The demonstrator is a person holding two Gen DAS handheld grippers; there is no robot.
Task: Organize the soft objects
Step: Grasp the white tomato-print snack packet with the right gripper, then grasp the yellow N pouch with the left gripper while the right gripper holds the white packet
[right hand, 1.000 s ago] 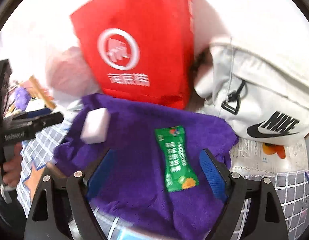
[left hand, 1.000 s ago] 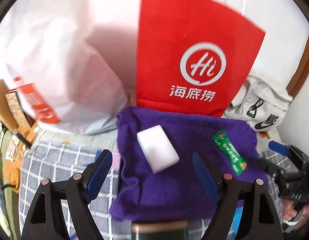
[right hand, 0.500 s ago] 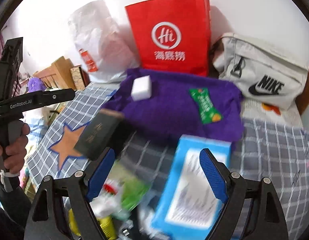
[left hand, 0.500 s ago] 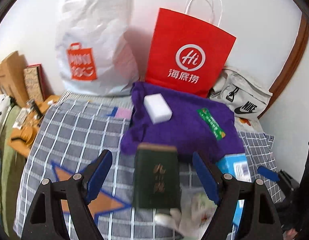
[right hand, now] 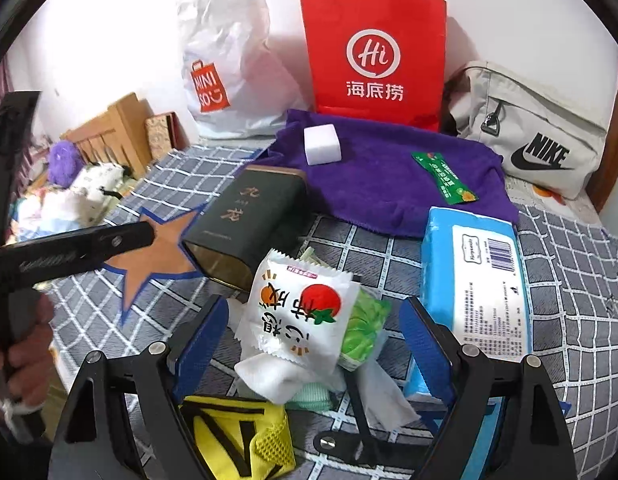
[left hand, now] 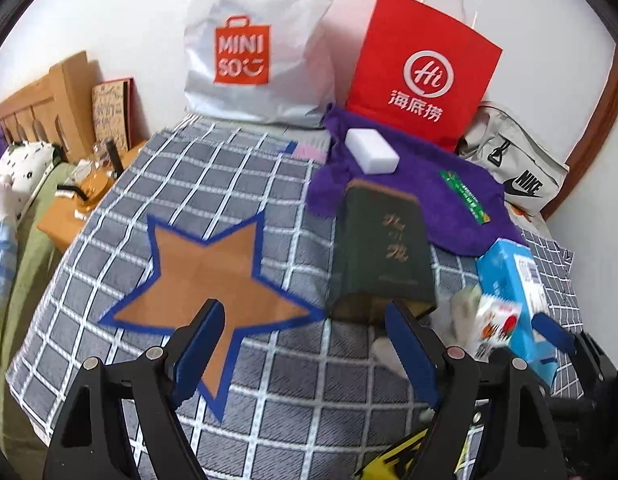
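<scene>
Where wall meets bed, checked blanket [left hand: 269,380] w/ star patch [left hand: 205,280].

Left gripper [left hand: 305,344] and right gripper [right hand: 315,340] apparently spread, empty

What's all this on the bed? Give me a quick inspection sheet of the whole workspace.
Surface: grey checked bedspread with an orange star.
Job's things: purple towel carrying a white sponge and a green sachet.
Clutter: dark green tin, blue tissue pack, white snack packet.
Grippers: left hand-held gripper open, empty; right hand-held gripper open above the packet.
Cables: nothing seen.
Surroundings: red paper bag, white Miniso bag, grey Nike bag.
</scene>
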